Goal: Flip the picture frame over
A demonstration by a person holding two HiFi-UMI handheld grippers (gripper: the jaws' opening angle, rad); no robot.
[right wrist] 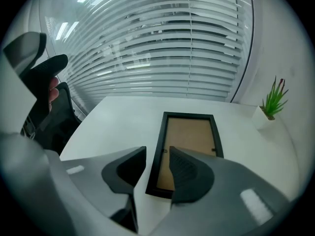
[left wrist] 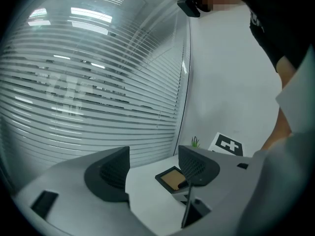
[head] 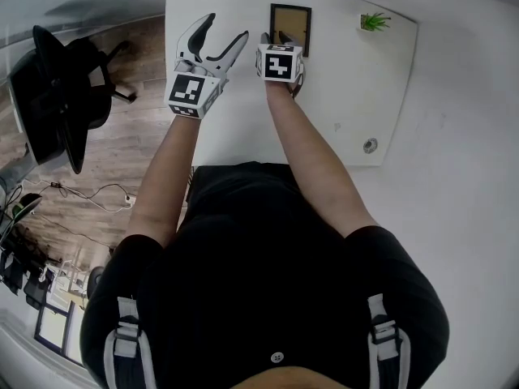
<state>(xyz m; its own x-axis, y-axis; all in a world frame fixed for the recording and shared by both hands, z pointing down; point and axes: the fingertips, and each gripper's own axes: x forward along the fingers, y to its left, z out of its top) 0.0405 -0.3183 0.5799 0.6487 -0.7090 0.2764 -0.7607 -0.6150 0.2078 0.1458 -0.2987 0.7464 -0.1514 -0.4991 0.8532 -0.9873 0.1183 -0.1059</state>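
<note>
The picture frame (head: 290, 24) lies flat on the white table (head: 349, 87), a black rim around a brown backing board that faces up. In the right gripper view, my right gripper (right wrist: 157, 154) hangs steeply over the frame (right wrist: 189, 136) at its near left corner. Its jaws stand narrowly apart on either side of the left rail, with white table showing between the left pad and the rail. My right gripper (head: 276, 40) sits under its marker cube in the head view. My left gripper (head: 227, 29) hovers wide open to the left of the frame (left wrist: 172, 178), holding nothing.
A small potted plant (head: 374, 23) stands at the table's far right corner, also visible as the plant (right wrist: 271, 104). A round grommet (head: 370, 145) sits near the right edge. A black office chair (head: 61, 96) stands on the wooden floor to the left. Window blinds (right wrist: 162, 48) lie behind the table.
</note>
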